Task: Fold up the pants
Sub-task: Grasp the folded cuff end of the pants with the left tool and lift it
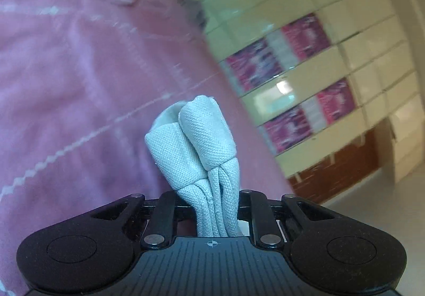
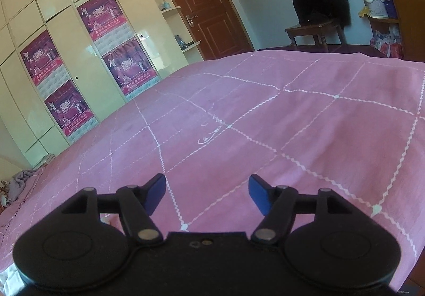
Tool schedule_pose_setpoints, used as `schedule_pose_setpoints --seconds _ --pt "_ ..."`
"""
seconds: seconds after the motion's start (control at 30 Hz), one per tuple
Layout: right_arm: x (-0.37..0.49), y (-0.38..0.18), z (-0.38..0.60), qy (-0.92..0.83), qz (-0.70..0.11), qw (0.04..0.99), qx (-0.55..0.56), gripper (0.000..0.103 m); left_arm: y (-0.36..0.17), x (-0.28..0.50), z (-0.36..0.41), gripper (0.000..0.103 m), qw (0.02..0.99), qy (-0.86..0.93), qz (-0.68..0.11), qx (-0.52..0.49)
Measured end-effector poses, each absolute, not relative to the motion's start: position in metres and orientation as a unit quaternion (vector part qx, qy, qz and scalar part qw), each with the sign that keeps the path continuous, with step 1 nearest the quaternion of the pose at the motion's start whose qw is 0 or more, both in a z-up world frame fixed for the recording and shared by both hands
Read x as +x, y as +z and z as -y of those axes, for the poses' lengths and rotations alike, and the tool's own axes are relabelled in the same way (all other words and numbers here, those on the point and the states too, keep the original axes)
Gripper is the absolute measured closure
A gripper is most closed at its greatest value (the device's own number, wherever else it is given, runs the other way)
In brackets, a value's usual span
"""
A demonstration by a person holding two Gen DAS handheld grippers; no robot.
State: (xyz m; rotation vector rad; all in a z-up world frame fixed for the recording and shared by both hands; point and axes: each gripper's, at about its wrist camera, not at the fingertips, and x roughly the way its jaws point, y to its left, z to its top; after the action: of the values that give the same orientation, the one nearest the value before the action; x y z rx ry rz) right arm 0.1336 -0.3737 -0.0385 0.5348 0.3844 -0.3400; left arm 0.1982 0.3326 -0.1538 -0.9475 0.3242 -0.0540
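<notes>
Between the clamped left hand-held gripper (image 1: 216, 205), bunched pale grey woven pants (image 1: 194, 142); right hand-held gripper (image 2: 207, 193) wide, empty.

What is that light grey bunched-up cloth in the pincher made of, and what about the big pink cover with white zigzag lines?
The light grey bunched cloth looks like a matte woven or knitted fabric, probably cotton: tiny ribbed weave and soft rolled folds show. The pink bed cover looks like thin, matte cloth, with gentle wrinkles and white stitched zigzag lines. The exact fibre cannot be told.
</notes>
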Motion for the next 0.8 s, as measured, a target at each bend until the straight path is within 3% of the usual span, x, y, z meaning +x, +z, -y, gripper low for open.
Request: schedule_pose_setpoints --seconds 0.03,0.13,0.2,0.37,0.57,0.8 --pt "0.133 -0.038 0.374 -0.166 -0.190 0.932 0.261 0.034 -0.151 0.197 -0.327 0.086 0.887 -0.029 -0.157 -0.433" --pt "0.127 -0.036 0.377 -0.165 -0.190 0.933 0.256 0.034 -0.185 0.222 -0.340 0.084 0.852 0.027 -0.292 -0.434" --pt "0.129 -0.037 0.379 -0.171 -0.196 0.930 0.260 0.034 -0.182 0.223 -0.348 0.084 0.838 0.023 -0.280 -0.468" --pt "0.123 -0.040 0.386 -0.177 -0.186 0.925 0.281 0.034 -0.095 0.242 -0.293 0.085 0.907 -0.044 -0.228 -0.350" --pt "0.115 -0.042 0.403 -0.182 -0.177 0.916 0.312 0.034 0.018 0.286 -0.165 0.085 0.948 -0.194 -0.209 -0.144" --pt "0.108 -0.053 0.433 -0.218 -0.193 0.891 0.348 0.032 0.040 0.304 -0.003 0.085 0.917 -0.309 -0.242 0.067"
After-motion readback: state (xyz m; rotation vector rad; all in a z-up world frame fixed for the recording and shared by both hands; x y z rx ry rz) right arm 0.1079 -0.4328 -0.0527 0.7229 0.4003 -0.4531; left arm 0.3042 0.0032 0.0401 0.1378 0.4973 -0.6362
